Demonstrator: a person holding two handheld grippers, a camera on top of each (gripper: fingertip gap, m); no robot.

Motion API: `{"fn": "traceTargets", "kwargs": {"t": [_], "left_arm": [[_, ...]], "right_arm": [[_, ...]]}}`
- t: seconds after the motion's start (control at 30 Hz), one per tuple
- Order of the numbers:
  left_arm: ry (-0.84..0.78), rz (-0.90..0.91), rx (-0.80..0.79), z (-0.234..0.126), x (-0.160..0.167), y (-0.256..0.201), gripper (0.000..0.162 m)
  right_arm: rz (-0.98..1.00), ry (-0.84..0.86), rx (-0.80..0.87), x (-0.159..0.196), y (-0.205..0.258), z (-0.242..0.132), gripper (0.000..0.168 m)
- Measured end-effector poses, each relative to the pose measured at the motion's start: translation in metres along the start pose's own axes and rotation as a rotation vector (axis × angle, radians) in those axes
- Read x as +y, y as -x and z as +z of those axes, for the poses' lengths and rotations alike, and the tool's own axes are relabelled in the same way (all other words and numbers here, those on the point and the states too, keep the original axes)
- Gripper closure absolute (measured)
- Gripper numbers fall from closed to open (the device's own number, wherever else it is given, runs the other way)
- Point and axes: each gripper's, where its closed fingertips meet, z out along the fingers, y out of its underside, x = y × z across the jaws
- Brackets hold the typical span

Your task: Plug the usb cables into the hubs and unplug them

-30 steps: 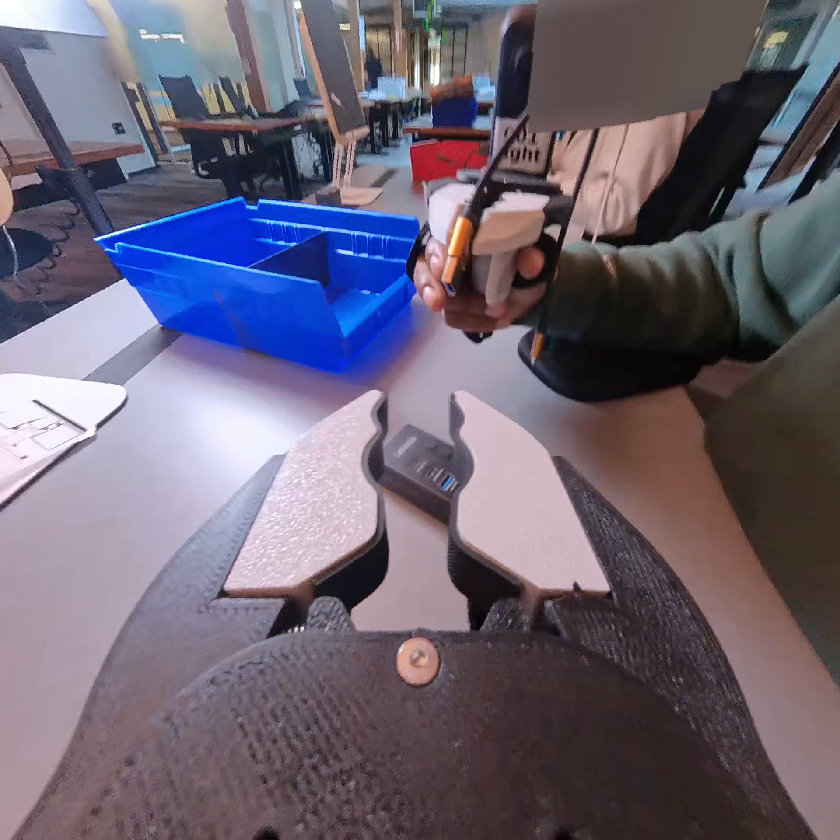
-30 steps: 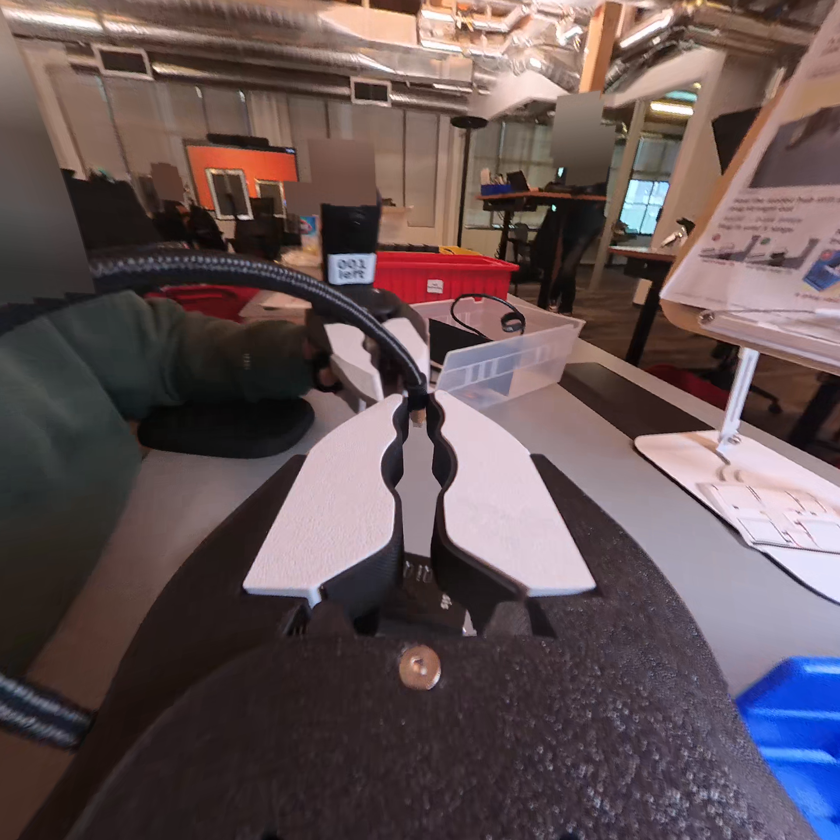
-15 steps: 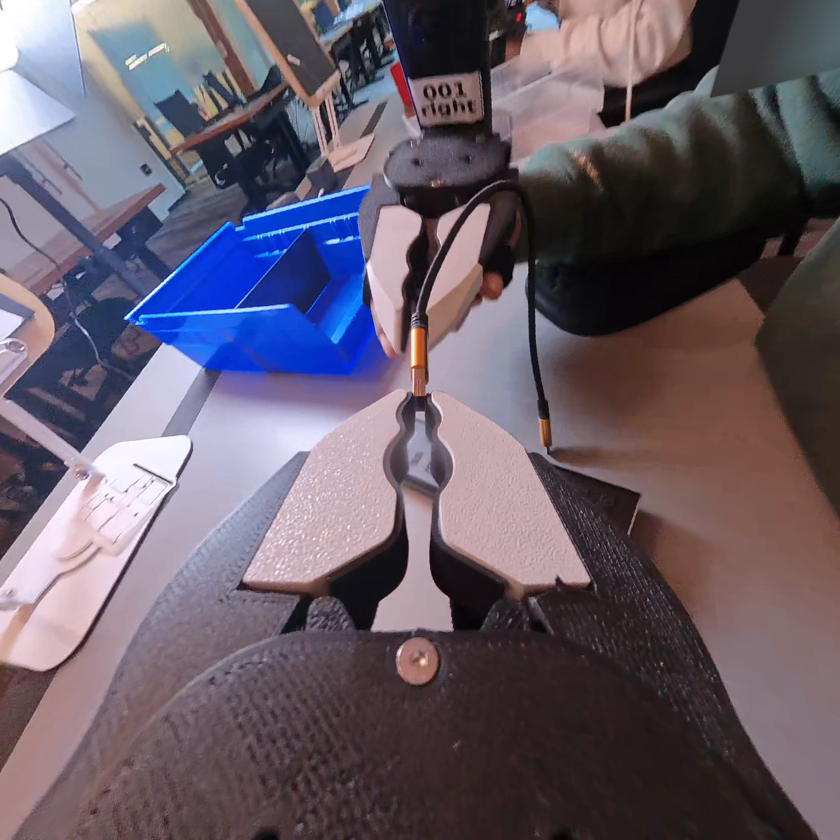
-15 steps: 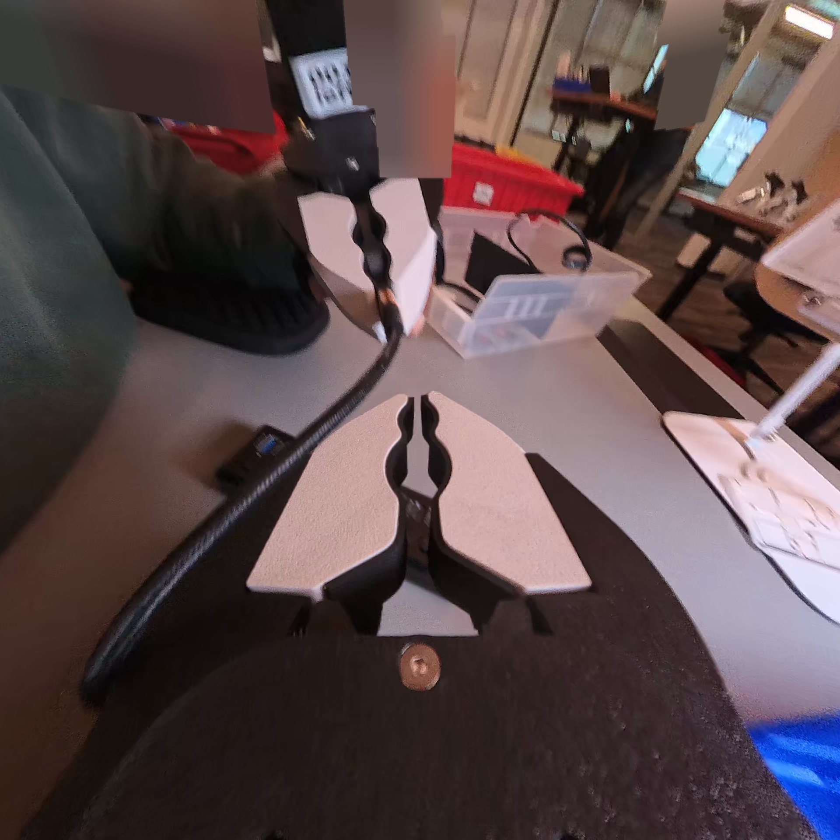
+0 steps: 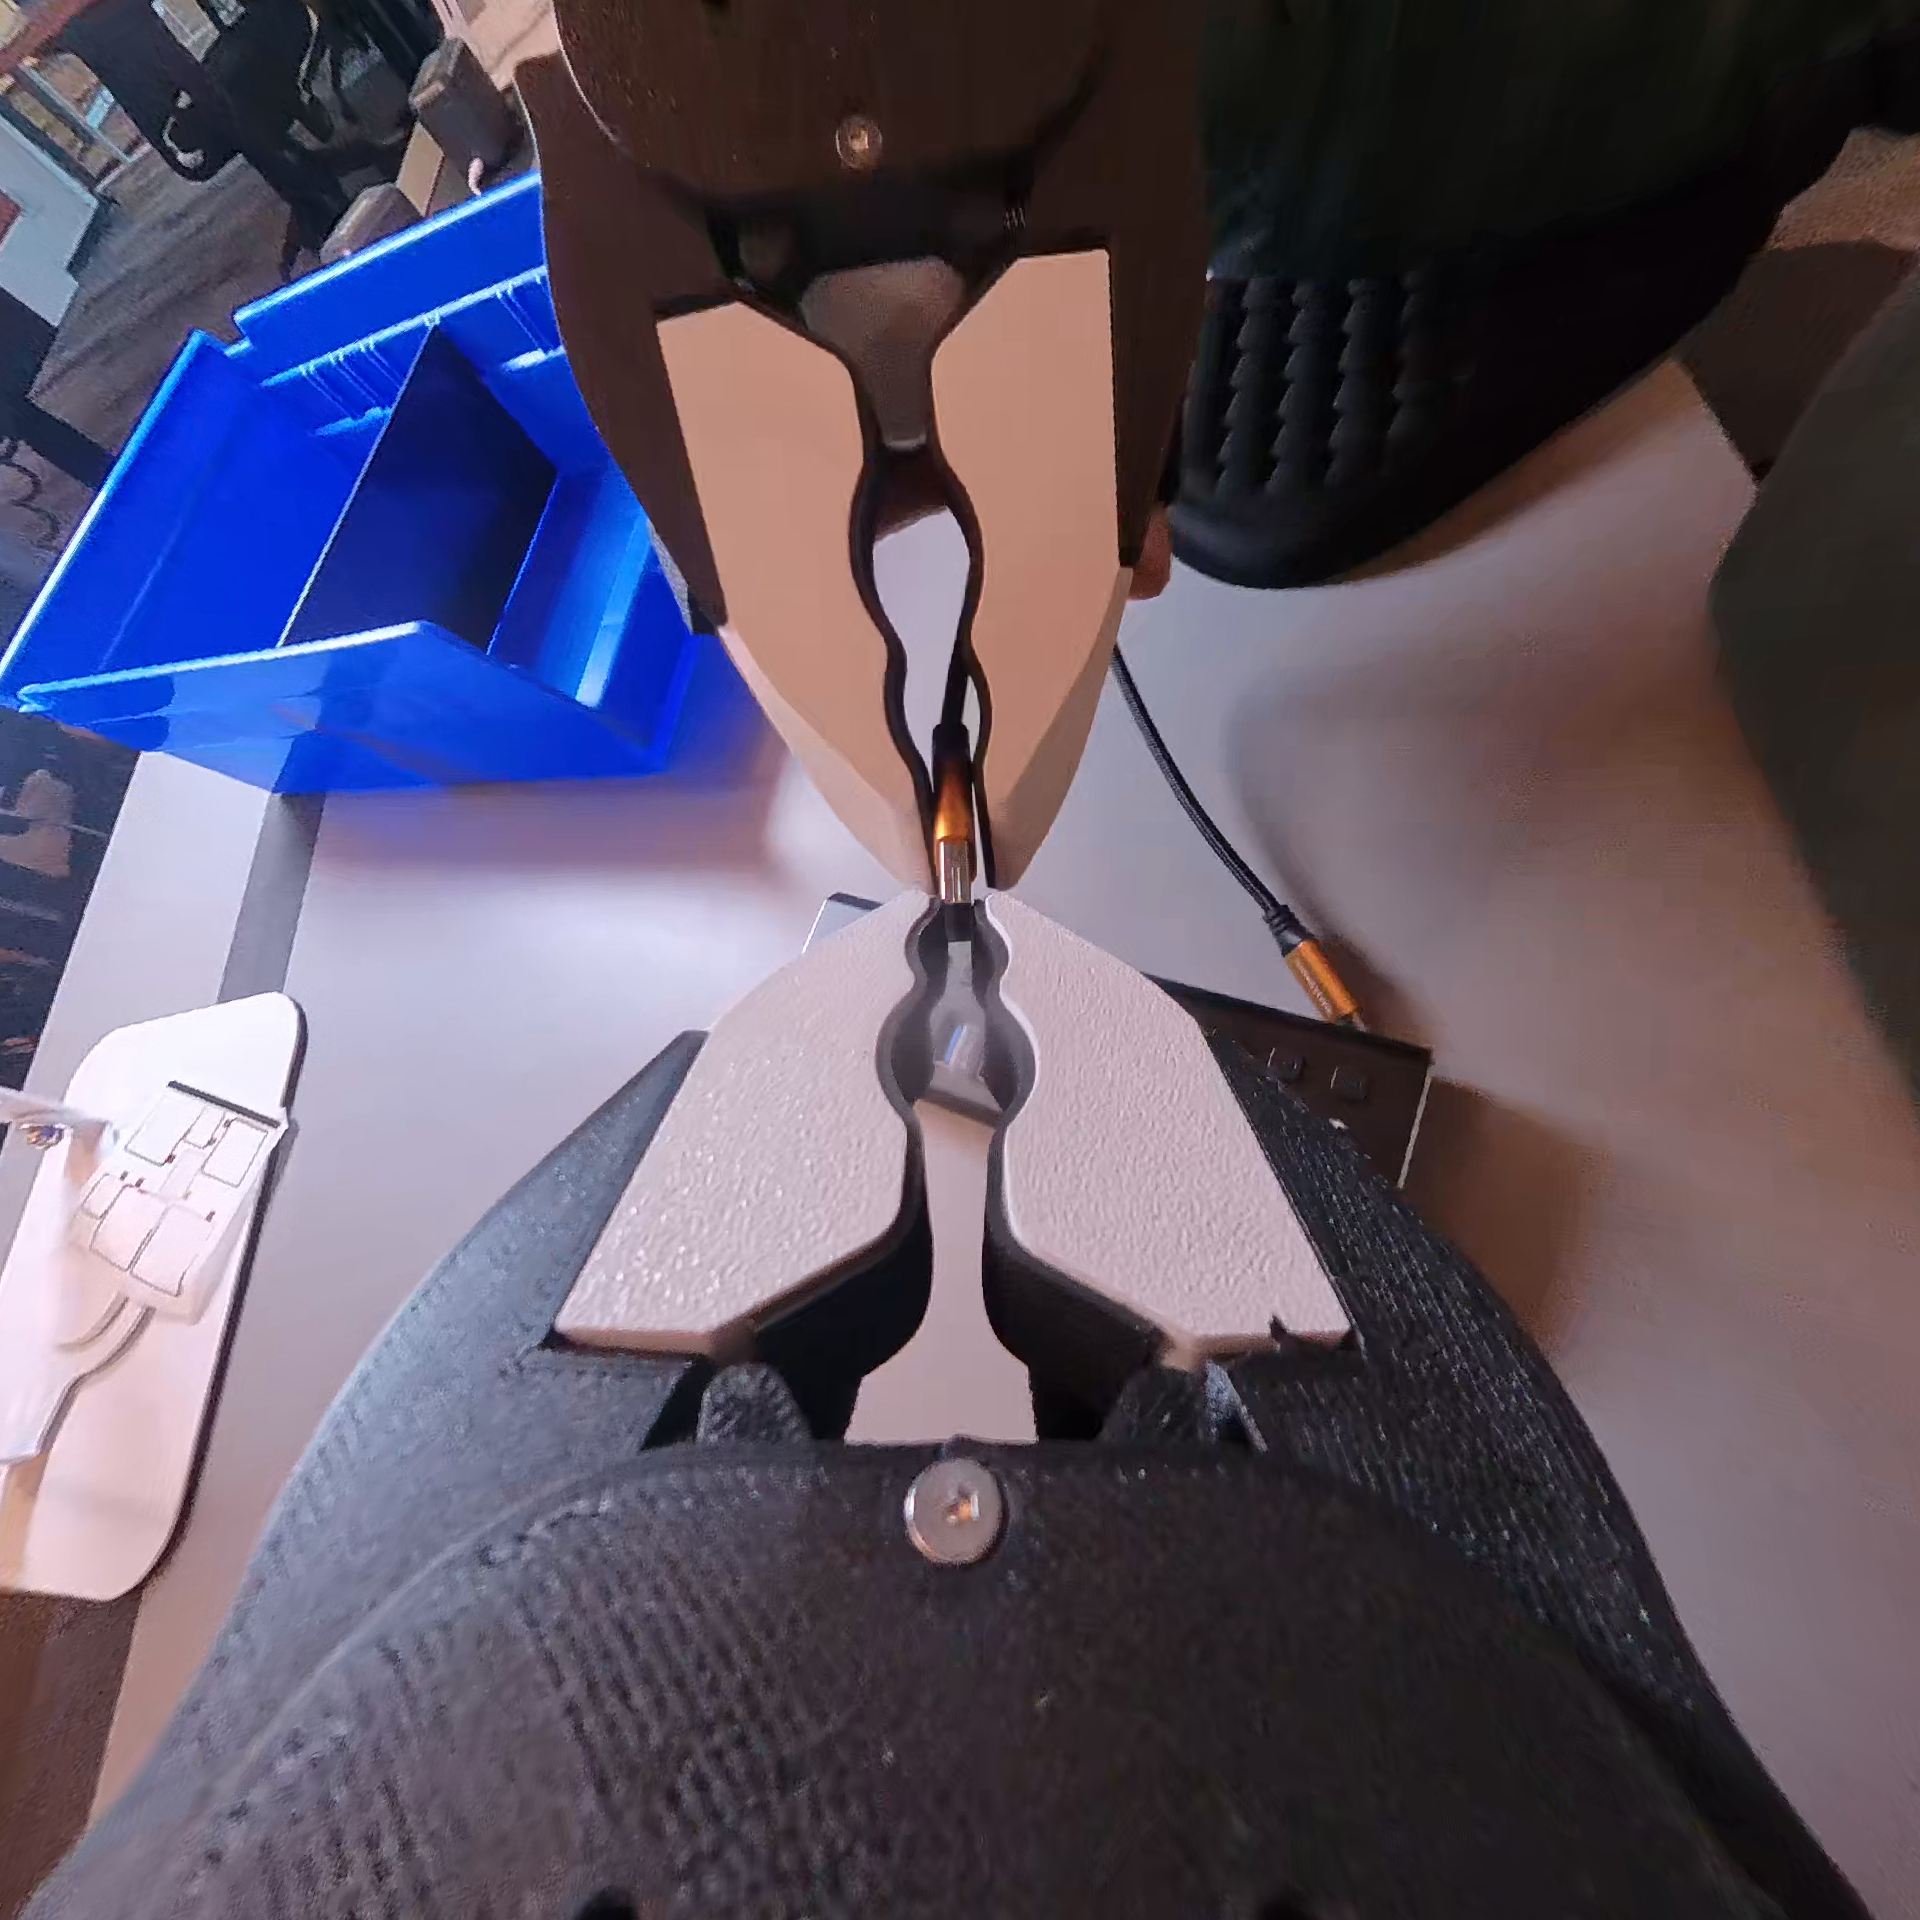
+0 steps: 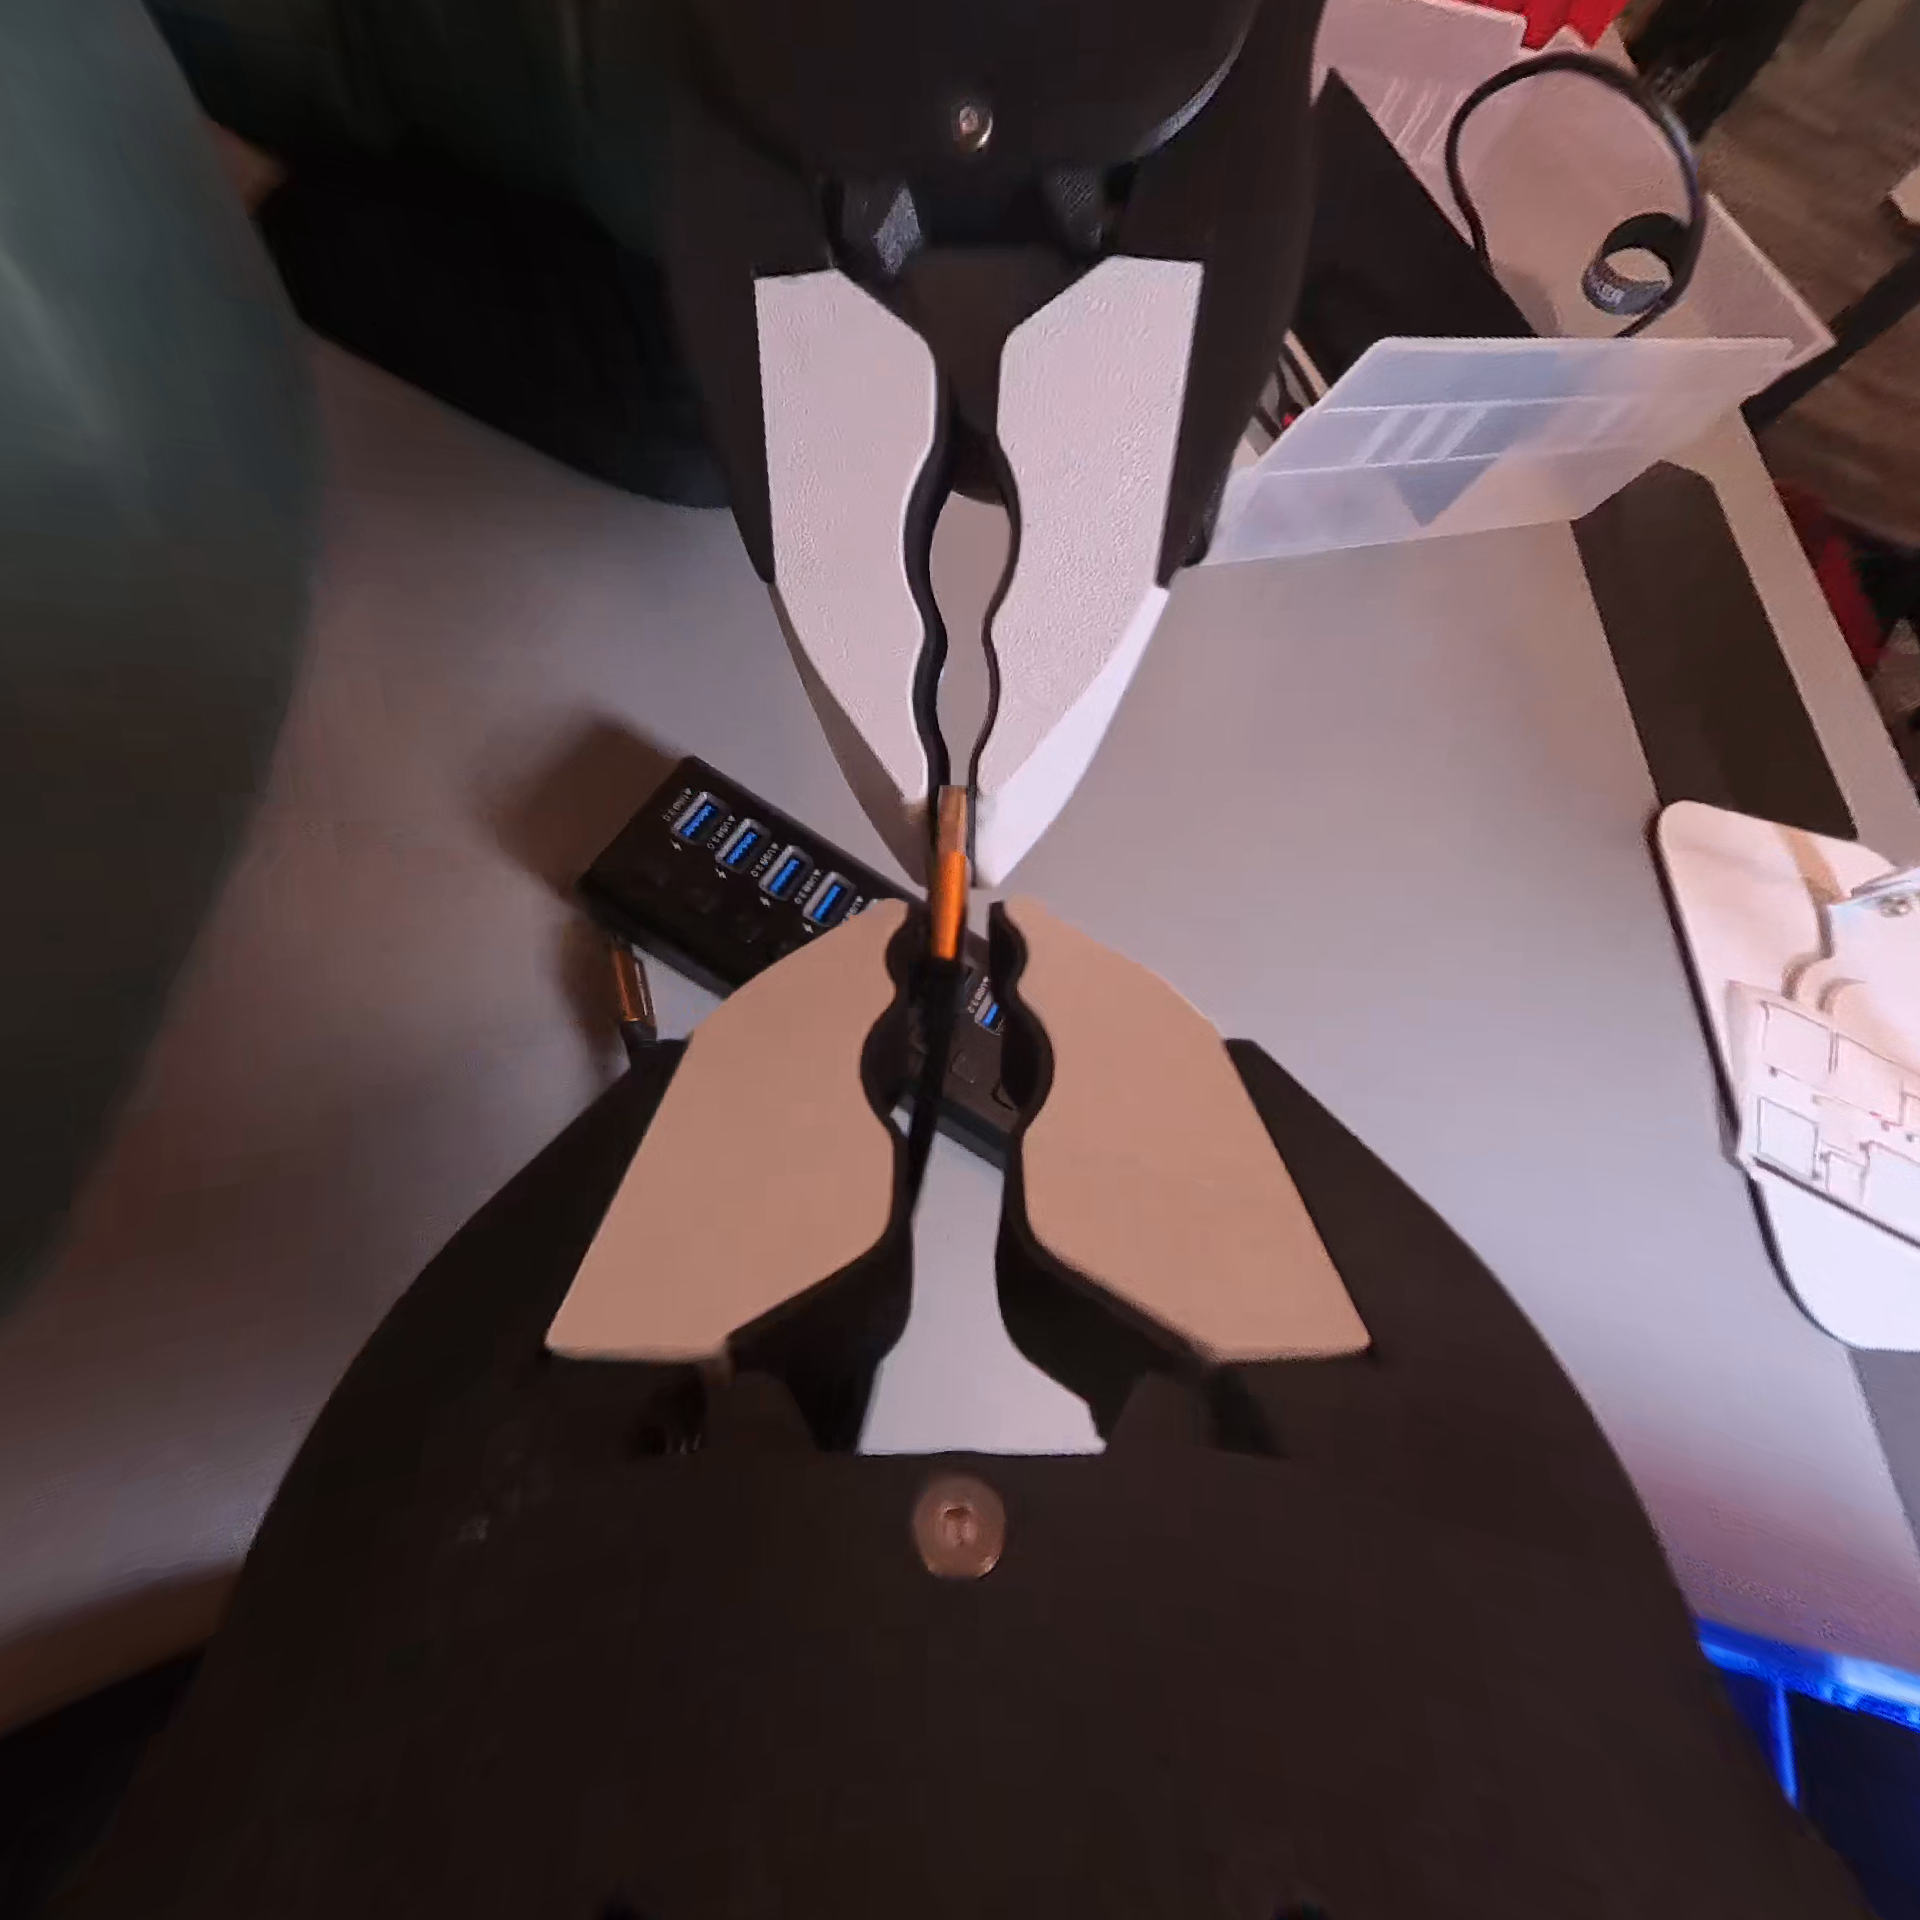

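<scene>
The blue bin (image 5: 343, 582) hems in the left side, and bare table (image 5: 1558, 831) lies open to the right. The left gripper (image 5: 956, 912), its jaws nearly together and its grasp unclear, now meets the right gripper (image 5: 954, 868) tip to tip, closer than half a second ago. The right gripper, angled down over the hub (image 6: 748, 862), pinches the usb cable (image 5: 951, 810) at its plug.
</scene>
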Motion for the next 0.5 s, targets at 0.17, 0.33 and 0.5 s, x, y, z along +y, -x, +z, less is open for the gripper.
{"fn": "traceTargets", "kwargs": {"t": [0.17,0.33,0.5], "left_arm": [[-0.081,0.013,-0.057,-0.007,-0.007,0.004,0.158],[-0.049,-0.120,-0.030,-0.011,0.018,0.015,0.139],[0.052,-0.207,-0.004,0.002,0.056,0.018,0.136]], "right_arm": [[0.000,-0.062,0.004,-0.003,-0.003,-0.006,0.161],[0.113,0.110,-0.020,0.048,-0.008,-0.012,0.161],[0.242,0.357,0.010,0.120,-0.018,-0.016,0.161]]}}
